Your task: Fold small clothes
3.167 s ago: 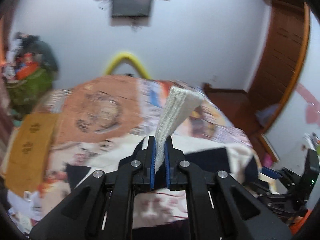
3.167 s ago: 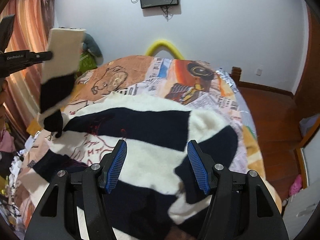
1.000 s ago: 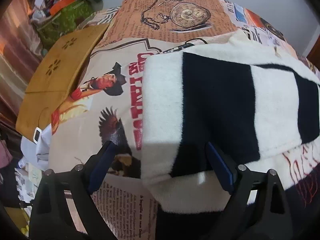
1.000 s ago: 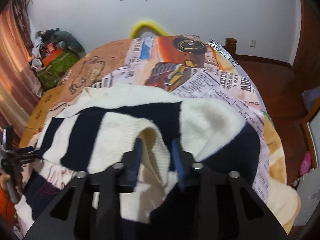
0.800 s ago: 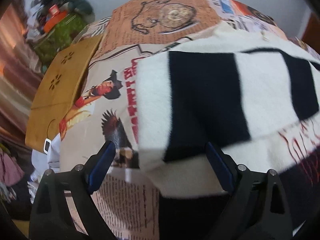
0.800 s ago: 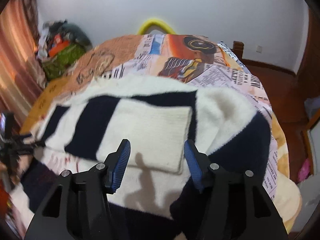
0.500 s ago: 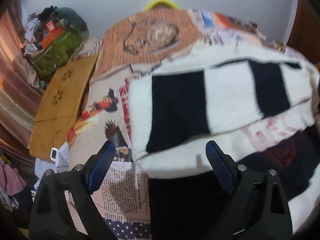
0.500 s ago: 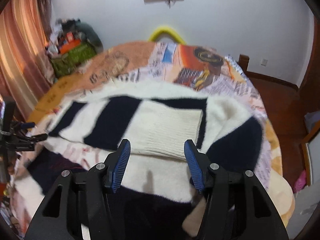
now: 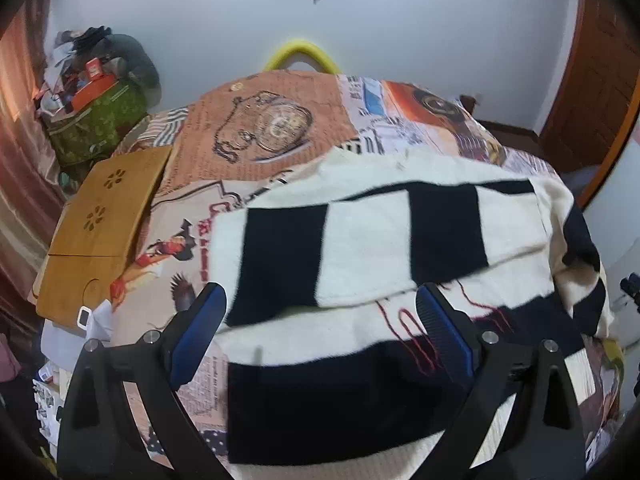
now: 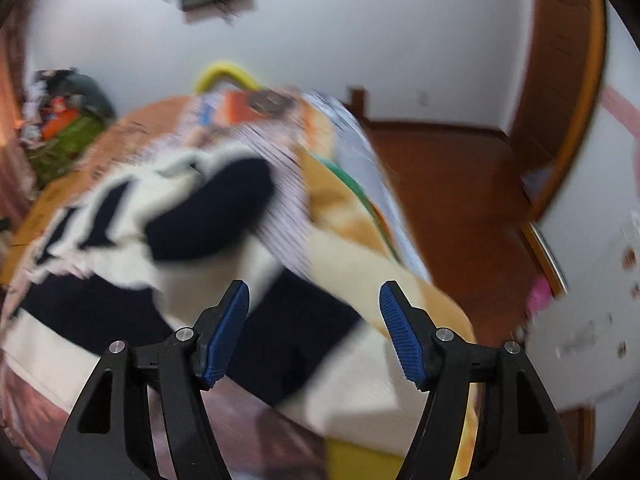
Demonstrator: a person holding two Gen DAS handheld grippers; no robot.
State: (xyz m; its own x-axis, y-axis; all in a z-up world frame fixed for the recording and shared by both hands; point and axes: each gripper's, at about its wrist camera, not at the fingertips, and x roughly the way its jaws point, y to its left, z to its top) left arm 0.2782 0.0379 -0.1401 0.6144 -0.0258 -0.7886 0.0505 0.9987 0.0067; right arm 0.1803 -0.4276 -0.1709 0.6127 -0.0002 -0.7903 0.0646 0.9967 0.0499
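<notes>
A cream and navy striped sweater [image 9: 360, 264] is lying spread across the bed [image 9: 280, 128], which is wearing a cover printed with newspaper text, a pocket watch and cartoon figures. One sleeve [image 9: 372, 240] is lying folded across the body of the garment, running from the left side toward the right shoulder, its bands alternating dark and cream. Red stitched lettering is showing on the cream band just below that sleeve.

The left claw [image 9: 320, 328] is standing wide open and gripping nothing, its blue-padded fingers [image 9: 196, 332] spread to either side of the sweater's lower half. The sleeve's near edge is sitting just beyond the fingertips, and the broad navy band is filling the space between the two fingers, below them.

The right claw [image 10: 314, 328] is also gaping open and empty. Its view is heavily blurred. The sweater [image 10: 208, 216] is lying ahead and to the left of this claw, with a dark patch of it between and under the fingers, near the bed's right edge.

A wooden lap tray [image 9: 100, 224] is resting on the bed's left side, well apart from the sweater. A green bag [image 9: 96, 120] piled with clutter is sitting in the far left corner, and a yellow hoop [image 9: 300, 54] is poking up behind the bed against the white wall.
</notes>
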